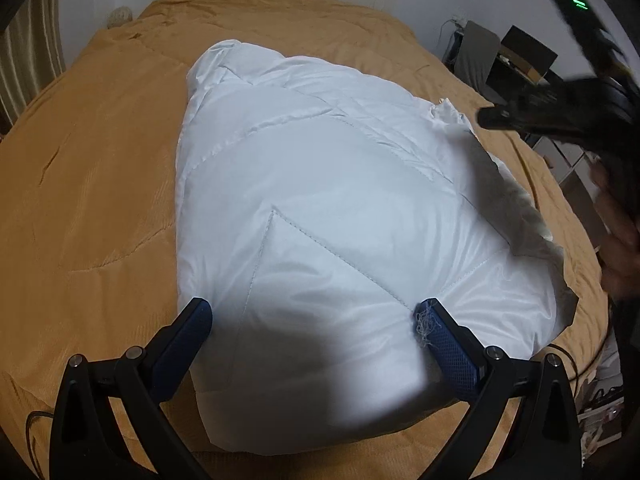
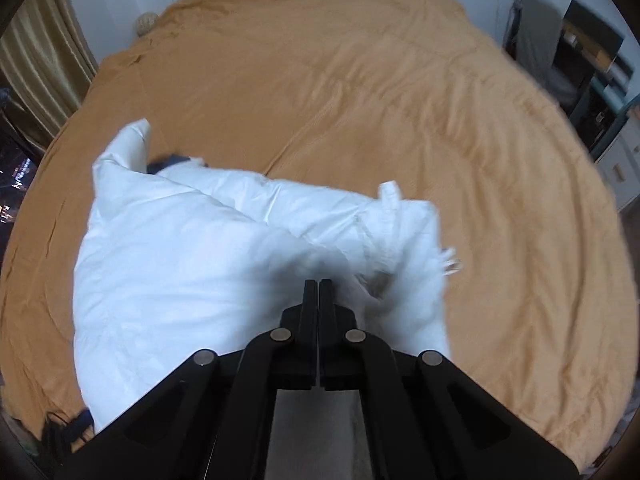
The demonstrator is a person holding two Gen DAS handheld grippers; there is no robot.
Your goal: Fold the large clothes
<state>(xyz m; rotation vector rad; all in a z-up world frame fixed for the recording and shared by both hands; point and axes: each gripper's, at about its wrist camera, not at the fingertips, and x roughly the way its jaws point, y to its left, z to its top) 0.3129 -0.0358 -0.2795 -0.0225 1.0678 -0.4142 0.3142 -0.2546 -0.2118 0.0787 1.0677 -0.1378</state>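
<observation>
I am working over a white padded jacket point(image 1: 320, 208) that is lying in a bulky, partly folded bundle on the bed point(image 1: 100, 140), which is covered with an orange-tan spread. My left gripper point(image 1: 316, 312) is standing wide, its blue-padded fingers straddling the near end of the bundle, one at the left edge and one toward the right, and gripping nothing. Loose threads are clinging to the right pad. My right gripper point(image 2: 319, 282) is narrowed right down, its fingers pressed together with only a slit between them; I cannot tell whether a fold of fabric is pinched in them, because the cloth beneath is blurred. From the left wrist view that gripper is appearing dark and smeared, off the jacket's far right edge and apart from it.

I am judging that the fold is well along and the bundle needs settling and squaring. To do that well, I should be lowering the left gripper flat so the puffy filling is pressed down without springing back, keeping the stitched seams lined up. The ragged right edge point(image 1: 532, 216), with a small strap point(image 2: 390, 196) sticking up near it, is needing to be tucked under. The slippery shell is likely to slide, so slow, even pressure from both sides should serve better than a quick pull.
</observation>
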